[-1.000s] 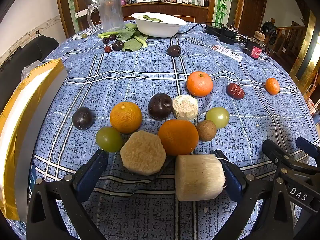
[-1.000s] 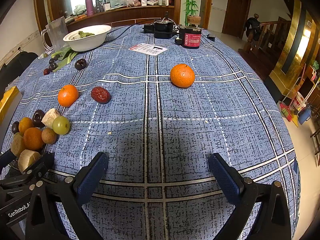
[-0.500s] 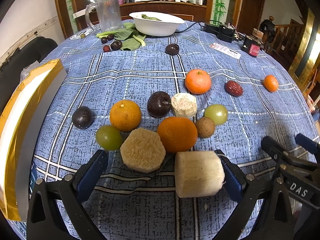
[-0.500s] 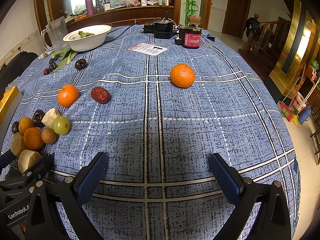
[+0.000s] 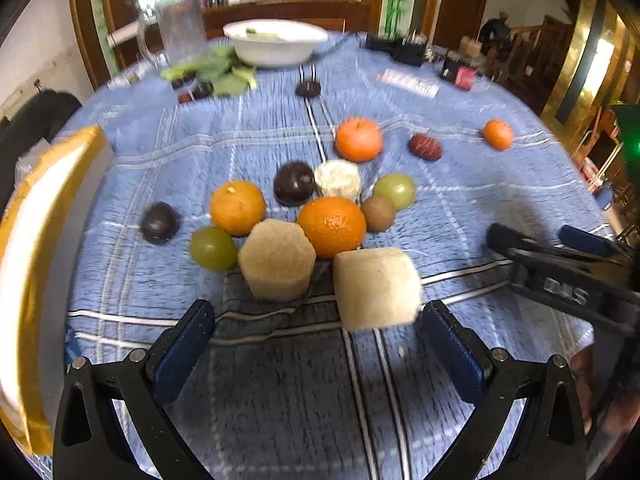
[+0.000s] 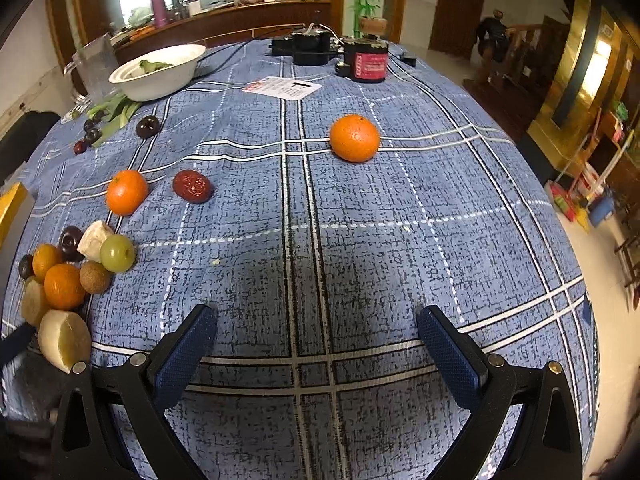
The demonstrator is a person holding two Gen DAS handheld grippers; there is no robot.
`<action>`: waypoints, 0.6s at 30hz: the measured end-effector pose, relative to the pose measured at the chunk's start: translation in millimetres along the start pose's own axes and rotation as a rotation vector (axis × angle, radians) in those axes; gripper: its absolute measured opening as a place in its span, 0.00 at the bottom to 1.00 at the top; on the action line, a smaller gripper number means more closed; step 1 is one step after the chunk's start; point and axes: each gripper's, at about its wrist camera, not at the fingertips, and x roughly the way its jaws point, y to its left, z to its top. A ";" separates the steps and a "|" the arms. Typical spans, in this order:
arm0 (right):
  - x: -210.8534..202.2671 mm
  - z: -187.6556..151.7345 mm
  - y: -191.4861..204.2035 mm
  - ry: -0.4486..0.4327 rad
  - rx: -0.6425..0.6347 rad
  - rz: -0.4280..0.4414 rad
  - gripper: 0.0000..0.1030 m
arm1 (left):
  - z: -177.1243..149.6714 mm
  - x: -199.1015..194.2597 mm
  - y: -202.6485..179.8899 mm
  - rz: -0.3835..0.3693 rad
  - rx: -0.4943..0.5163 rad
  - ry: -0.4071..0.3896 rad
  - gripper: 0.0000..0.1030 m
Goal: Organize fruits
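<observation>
The stray orange sits out past the wide-open, empty right gripper, a bit to its right — well apart from the fruit cluster in front of the left gripper, also gaping and empty — so right's nearer.

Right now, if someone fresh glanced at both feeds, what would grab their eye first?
The fruit cluster heaped on the blue cloth just ahead of the left gripper, its jaws wide open. Nearest it, a pale cut chunk lies by the right-hand finger. In the right view, a lone orange sits far from the pile, beyond the open right gripper.
</observation>
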 end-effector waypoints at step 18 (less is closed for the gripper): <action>-64.2 -21.8 -11.7 -0.175 0.038 0.045 0.99 | -4.2 -192.4 75.7 0.285 -0.104 -0.624 1.00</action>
